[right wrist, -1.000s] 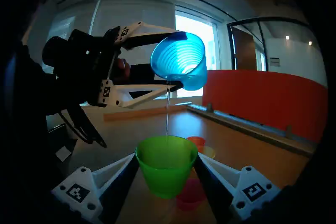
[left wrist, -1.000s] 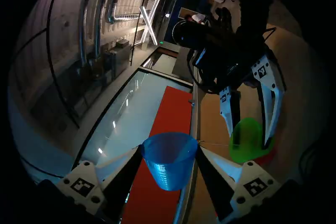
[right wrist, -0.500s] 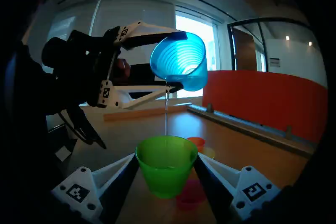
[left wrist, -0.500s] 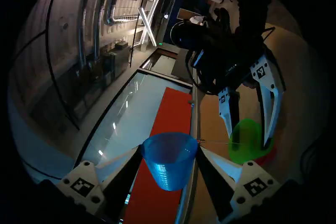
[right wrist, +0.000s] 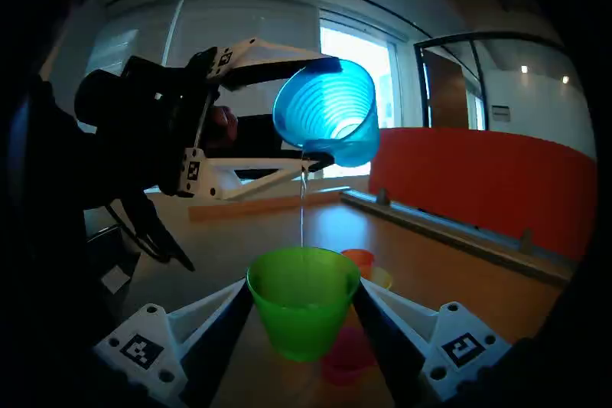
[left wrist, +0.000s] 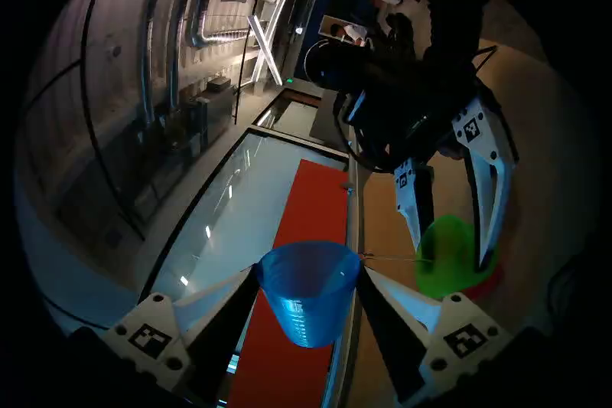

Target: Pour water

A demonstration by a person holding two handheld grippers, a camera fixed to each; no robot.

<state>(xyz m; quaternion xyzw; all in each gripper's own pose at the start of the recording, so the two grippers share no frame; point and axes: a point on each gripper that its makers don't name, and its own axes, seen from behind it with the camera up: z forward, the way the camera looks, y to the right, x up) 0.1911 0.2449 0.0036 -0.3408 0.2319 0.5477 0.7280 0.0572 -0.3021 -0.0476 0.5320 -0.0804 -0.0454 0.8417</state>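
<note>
Blue ribbed plastic caught the window light: the blue cup (right wrist: 327,109) was clamped between both fingers of the left gripper (left wrist: 308,278) and tipped well over, with its mouth facing down and sideways. A thin stream of water (right wrist: 301,209) fell from its lower lip into the green cup (right wrist: 303,301) directly beneath. The right gripper (right wrist: 303,285) grasped that green cup upright, one finger pressed on each side, over the near part of the wooden worktop (right wrist: 428,270). A pink cup (right wrist: 346,354) sat just under and behind the green one; whether they touched could not be told. An orange cup (right wrist: 359,257) stood just beyond, toward the worktop's middle. In the right gripper view, a red partition (right wrist: 489,178) ran along the worktop's right edge.
</note>
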